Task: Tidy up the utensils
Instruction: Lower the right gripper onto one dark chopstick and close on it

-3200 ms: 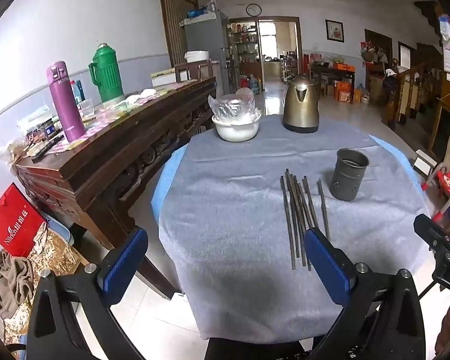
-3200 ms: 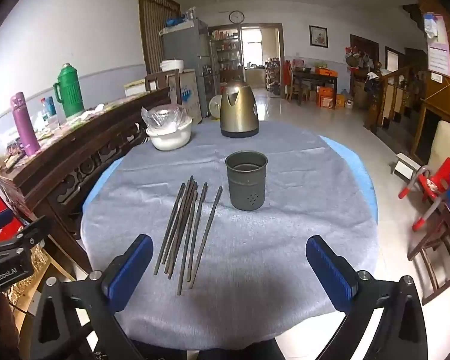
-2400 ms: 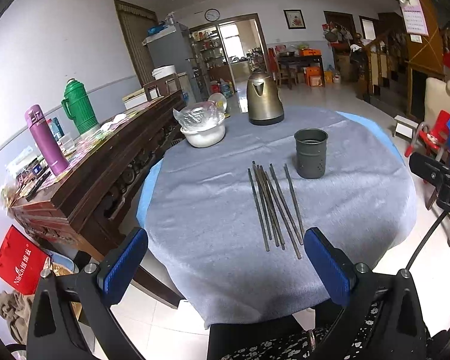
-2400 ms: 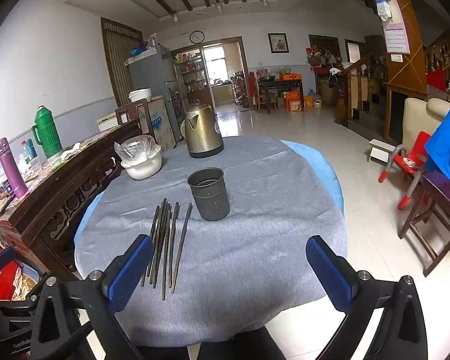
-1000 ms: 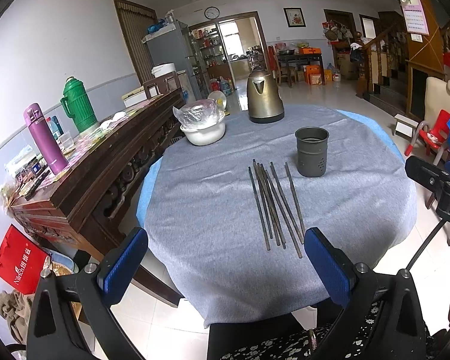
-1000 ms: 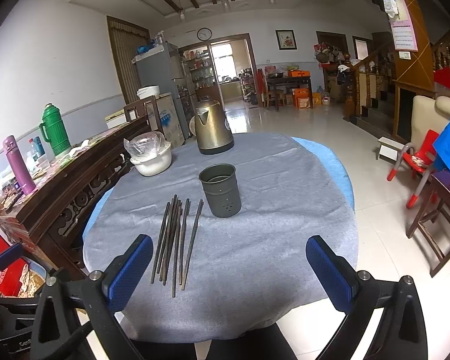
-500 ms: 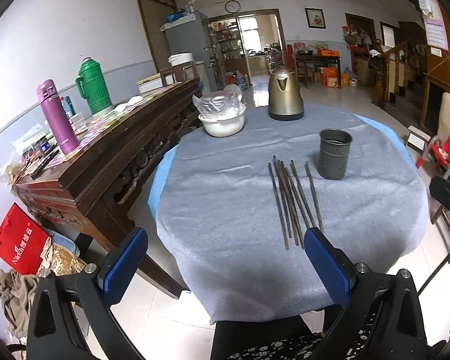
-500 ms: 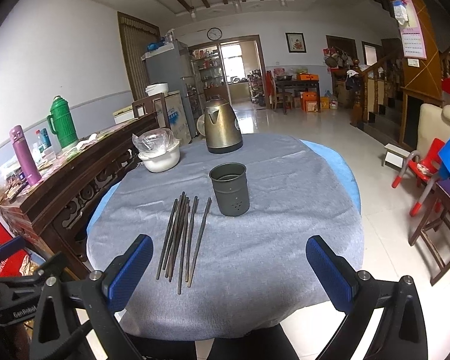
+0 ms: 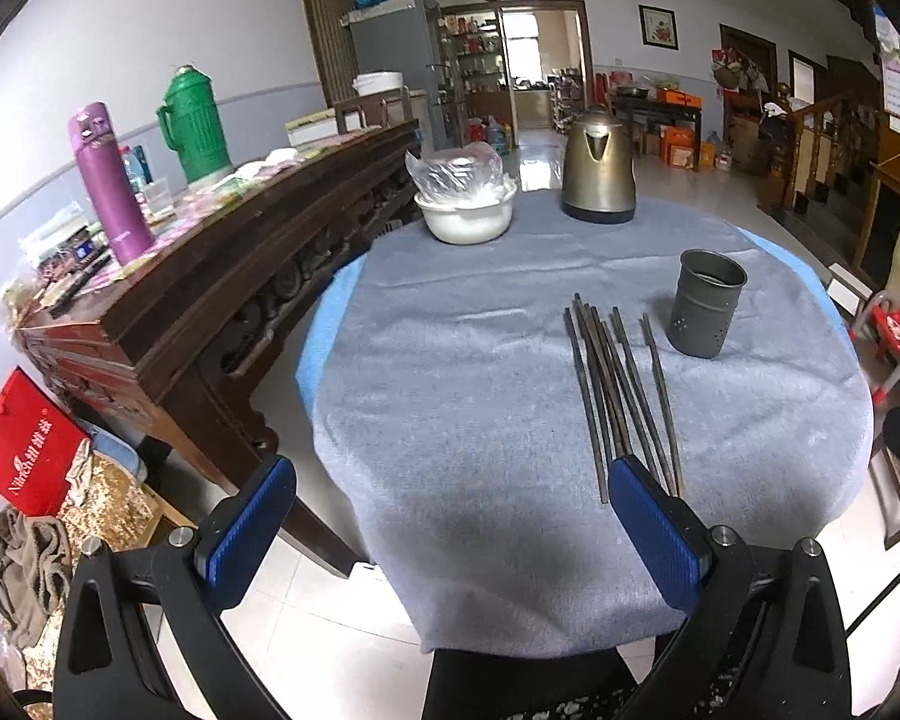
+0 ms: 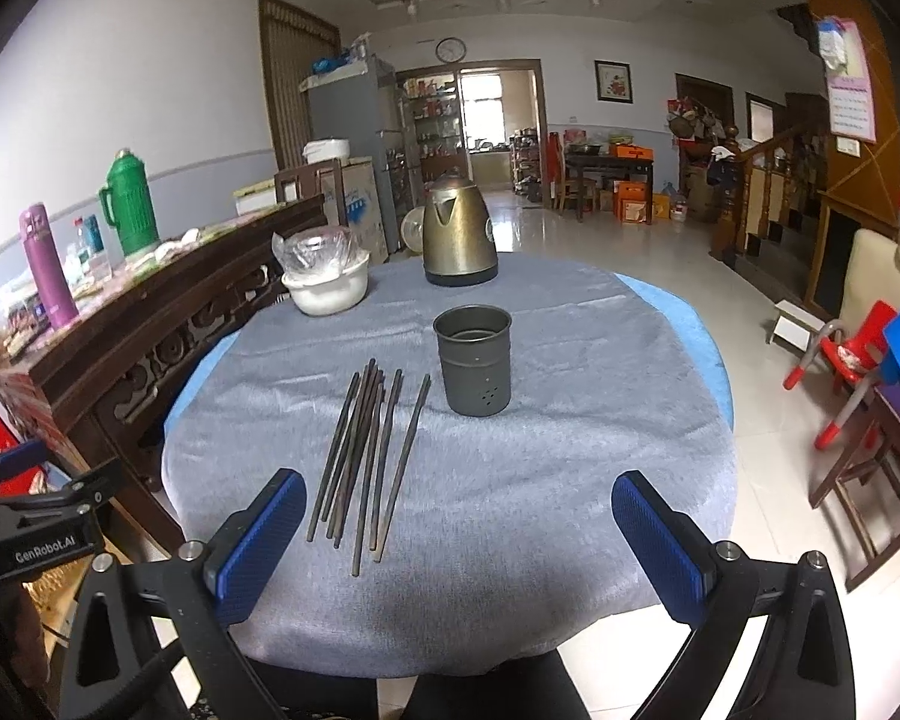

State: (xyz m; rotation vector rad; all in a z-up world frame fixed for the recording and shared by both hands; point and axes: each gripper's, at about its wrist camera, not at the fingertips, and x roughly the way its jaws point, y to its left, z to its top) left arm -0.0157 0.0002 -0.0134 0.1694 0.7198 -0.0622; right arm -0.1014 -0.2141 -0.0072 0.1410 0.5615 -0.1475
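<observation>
A: Dark wood sideboard (image 9: 222, 300) far left, carrying a purple flask (image 9: 109, 183) and a green thermos (image 9: 195, 123).
B: Then grey cloth (image 10: 450, 468) over the round surface. White bowl (image 10: 328, 287) at its far left edge, with a plastic bag (image 10: 318, 249) in it.
A: Bronze kettle (image 10: 459, 239) just right of the bowl, at the far edge.
B: Left gripper (image 9: 450, 534) hanging off the near edge, jaws spread wide, gripping nothing.
A: Chopsticks (image 10: 366, 450) lying loose in a bundle mid-cloth, pointing away, one stick slightly apart on the right.
B: Holder (image 10: 474, 360) upright just right of their far ends, not touching.
A: Right gripper (image 10: 456, 531) likewise low at the near edge, jaws released and wide apart.
B: Red chair (image 10: 846, 360) on the floor, far right.
</observation>
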